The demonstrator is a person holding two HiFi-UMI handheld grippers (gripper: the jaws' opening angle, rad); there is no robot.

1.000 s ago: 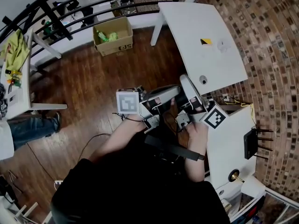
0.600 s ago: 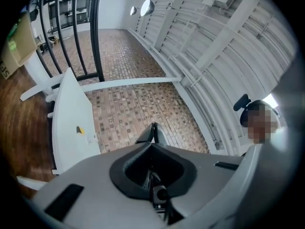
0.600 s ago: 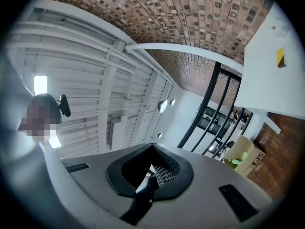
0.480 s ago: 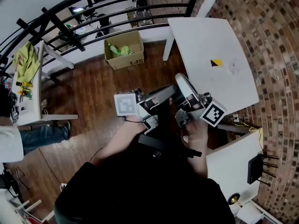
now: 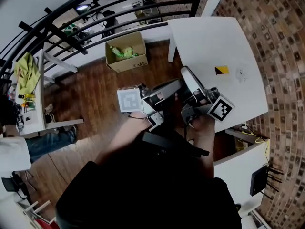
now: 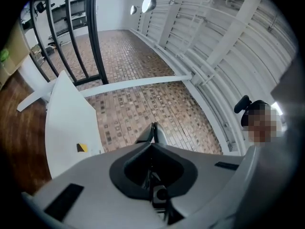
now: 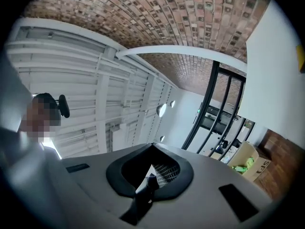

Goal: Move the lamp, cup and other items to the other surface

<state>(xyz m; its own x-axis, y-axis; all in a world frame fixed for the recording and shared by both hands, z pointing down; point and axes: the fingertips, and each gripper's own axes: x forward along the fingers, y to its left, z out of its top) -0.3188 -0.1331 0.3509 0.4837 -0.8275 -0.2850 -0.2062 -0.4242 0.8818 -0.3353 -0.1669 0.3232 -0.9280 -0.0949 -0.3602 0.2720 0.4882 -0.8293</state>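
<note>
A yellow-and-black item [image 5: 221,70] is lying on the white table [image 5: 214,37], well in from its edges, with a small pale thing [image 5: 240,74] just beside it toward the brick wall. The right gripper [image 7: 148,182] is hanging over the table's near edge, jaws closed, nothing visible between them. The left gripper [image 6: 153,129], likewise closed and empty, is hovering beside it over open wooden floor [image 5: 95,89]. A cardboard box [image 5: 126,51] is sitting off the table's left edge. Since a second ago both grippers have been crossing from the low white surface [image 5: 236,173] to this table, and the lamp has slid out of frame.

A loft-style workspace: patterned brick wall [image 5: 281,42], dark wooden floor [image 5: 95,89], black metal railing [image 5: 196,1], white tables [image 5: 214,42], an open cardboard box [image 5: 128,62].
</note>
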